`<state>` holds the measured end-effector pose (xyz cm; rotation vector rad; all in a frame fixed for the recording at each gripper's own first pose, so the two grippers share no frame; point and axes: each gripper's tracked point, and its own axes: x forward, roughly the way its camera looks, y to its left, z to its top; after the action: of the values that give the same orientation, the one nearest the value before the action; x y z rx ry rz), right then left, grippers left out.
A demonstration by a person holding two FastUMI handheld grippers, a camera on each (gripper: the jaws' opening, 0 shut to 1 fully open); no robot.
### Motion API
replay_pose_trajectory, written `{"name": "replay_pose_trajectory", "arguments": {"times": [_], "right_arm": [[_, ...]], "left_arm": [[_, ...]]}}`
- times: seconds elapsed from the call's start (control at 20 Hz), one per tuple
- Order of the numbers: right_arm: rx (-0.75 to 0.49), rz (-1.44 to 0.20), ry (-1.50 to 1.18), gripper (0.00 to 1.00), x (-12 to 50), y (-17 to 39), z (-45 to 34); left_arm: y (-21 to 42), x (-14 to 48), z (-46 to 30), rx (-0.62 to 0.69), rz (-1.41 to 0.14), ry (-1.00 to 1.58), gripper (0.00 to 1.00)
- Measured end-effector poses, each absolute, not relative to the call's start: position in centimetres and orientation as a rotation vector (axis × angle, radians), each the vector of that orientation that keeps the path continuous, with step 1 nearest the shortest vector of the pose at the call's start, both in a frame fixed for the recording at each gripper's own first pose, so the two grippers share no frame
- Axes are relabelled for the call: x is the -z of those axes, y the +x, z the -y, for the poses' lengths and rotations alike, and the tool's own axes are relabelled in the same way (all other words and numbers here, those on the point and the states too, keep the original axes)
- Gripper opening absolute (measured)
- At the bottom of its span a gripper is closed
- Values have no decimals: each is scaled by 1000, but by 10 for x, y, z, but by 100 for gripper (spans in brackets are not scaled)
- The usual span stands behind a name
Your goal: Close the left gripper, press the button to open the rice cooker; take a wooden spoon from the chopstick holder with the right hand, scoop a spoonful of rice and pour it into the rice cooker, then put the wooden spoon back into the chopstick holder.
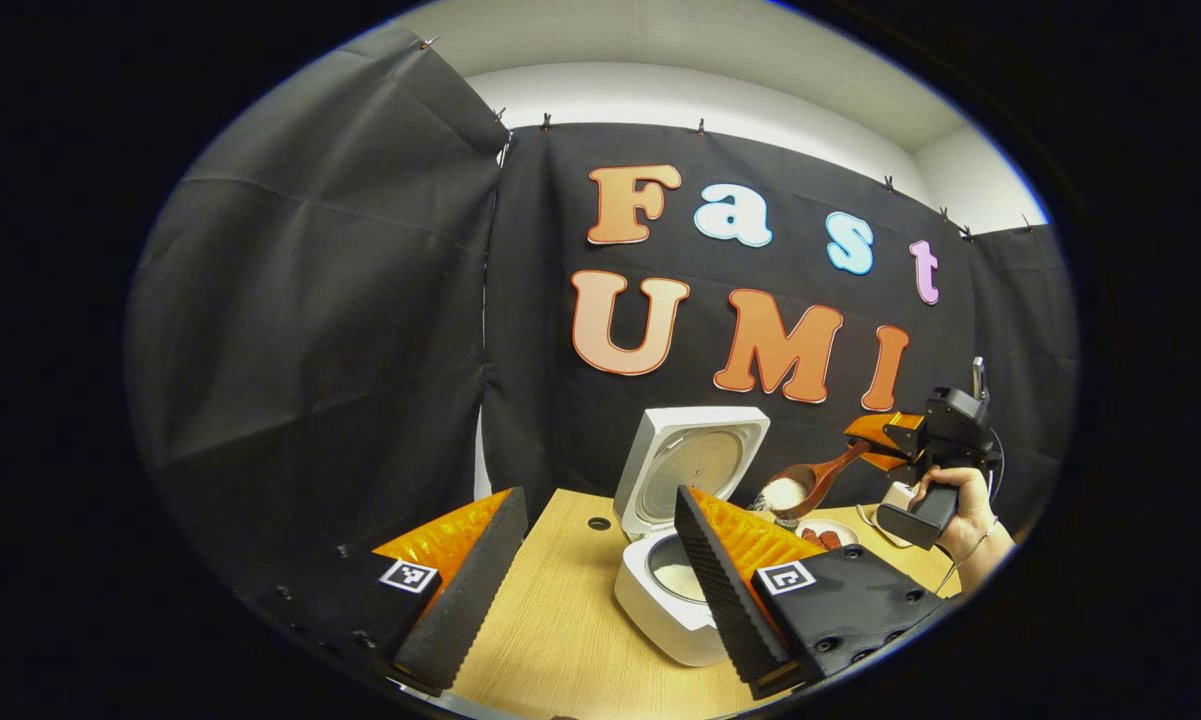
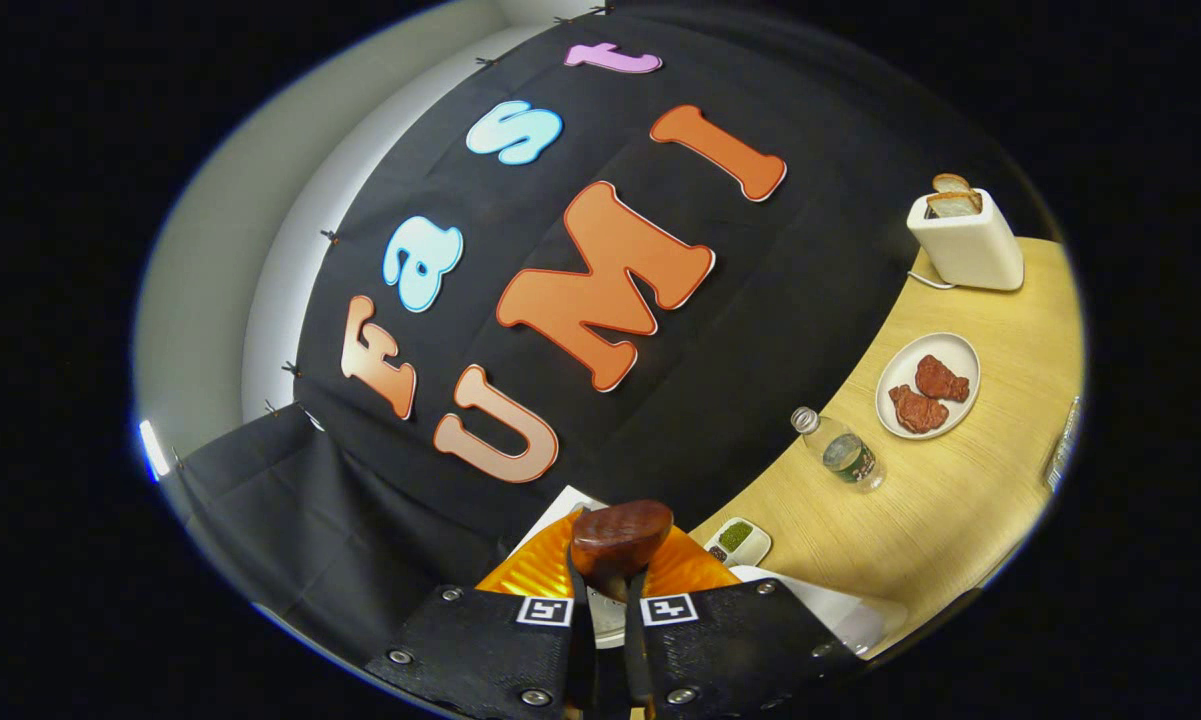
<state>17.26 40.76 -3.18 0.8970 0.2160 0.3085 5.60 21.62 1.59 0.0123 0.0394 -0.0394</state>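
In the left gripper view, the left gripper hangs low over the pale wooden table with its jaws spread wide, nothing between them and touching nothing. Just past its fingers sits the white square rice cooker, lid standing upright and open, a layer of white rice showing in the pot. Farther off to the right, a hand holds the right gripper, which clamps the handle of a dark brown wooden spoon; the bowl of the spoon (heaped with white rice) hangs beside the raised lid, above and to the right of the pot.

In the right gripper view, the jaws stand narrow, pressed on the spoon's handle, the bowl's underside facing the camera. The view is tilted (table running up the right). On the table stand a white toaster with bread slices, a white oval plate with reddish pieces, a clear plastic bottle and a small white dish.
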Motion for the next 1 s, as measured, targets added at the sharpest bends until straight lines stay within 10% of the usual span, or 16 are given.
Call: {"name": "replay_pose_trajectory", "arguments": {"times": [1.0], "right_arm": [[-358, -163, 694, 10, 27, 172, -425]], "left_arm": [[62, -12, -215, 53, -36, 14, 100]]}}
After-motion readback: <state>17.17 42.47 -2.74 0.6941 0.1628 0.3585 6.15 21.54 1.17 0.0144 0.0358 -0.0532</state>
